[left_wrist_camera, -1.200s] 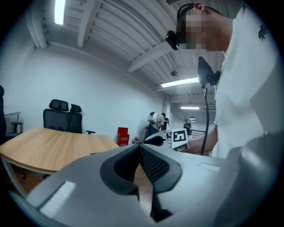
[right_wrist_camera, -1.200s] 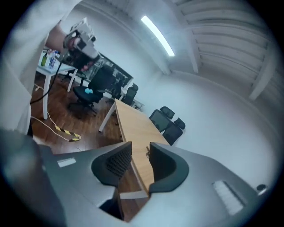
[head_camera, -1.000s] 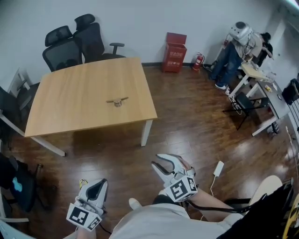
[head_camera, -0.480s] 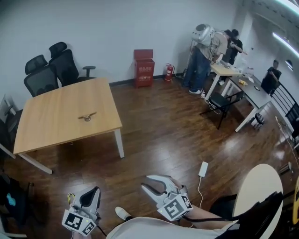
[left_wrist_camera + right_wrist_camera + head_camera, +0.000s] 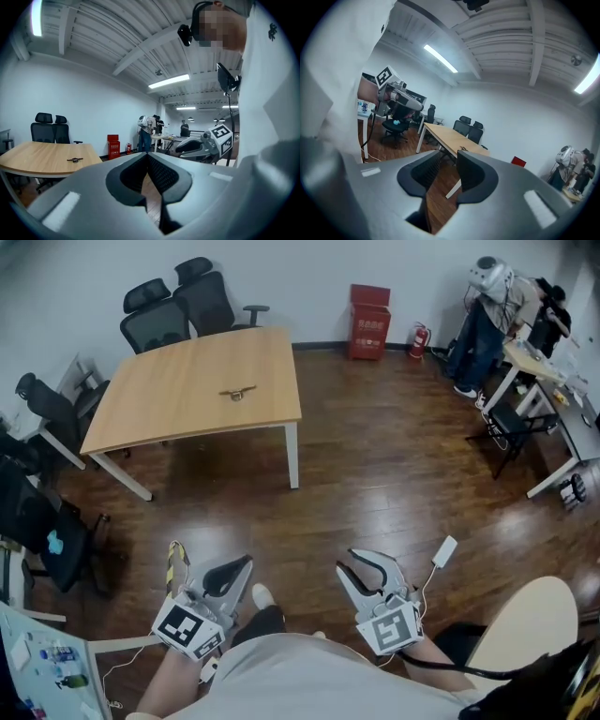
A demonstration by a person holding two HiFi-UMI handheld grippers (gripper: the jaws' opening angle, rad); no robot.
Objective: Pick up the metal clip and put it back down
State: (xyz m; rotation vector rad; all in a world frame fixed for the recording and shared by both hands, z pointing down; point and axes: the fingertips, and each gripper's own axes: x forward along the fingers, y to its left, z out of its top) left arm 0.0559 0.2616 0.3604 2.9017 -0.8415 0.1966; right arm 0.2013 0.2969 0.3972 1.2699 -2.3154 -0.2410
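The metal clip [image 5: 237, 391] lies flat near the middle of the light wooden table [image 5: 169, 409], far across the room from both grippers. It also shows small in the left gripper view, clip [image 5: 75, 160], and in the right gripper view, clip [image 5: 463, 148]. My left gripper [image 5: 239, 568] hangs low over the floor by my body, its tips together and holding nothing. My right gripper [image 5: 353, 563] is level with it on the right. Its jaws stand apart and are closing slightly, with only floor between them.
Black office chairs [image 5: 178, 306] stand behind the table, and another chair [image 5: 42, 409] to its left. A red box [image 5: 369, 310] and a fire extinguisher [image 5: 418, 339] sit by the far wall. People stand at desks [image 5: 525, 362] at the right. A white adapter [image 5: 444, 550] lies on the floor.
The head view has swung, so the table now sits higher and nearer the middle. Both grippers stay low by my body. The clip has not moved on the table.
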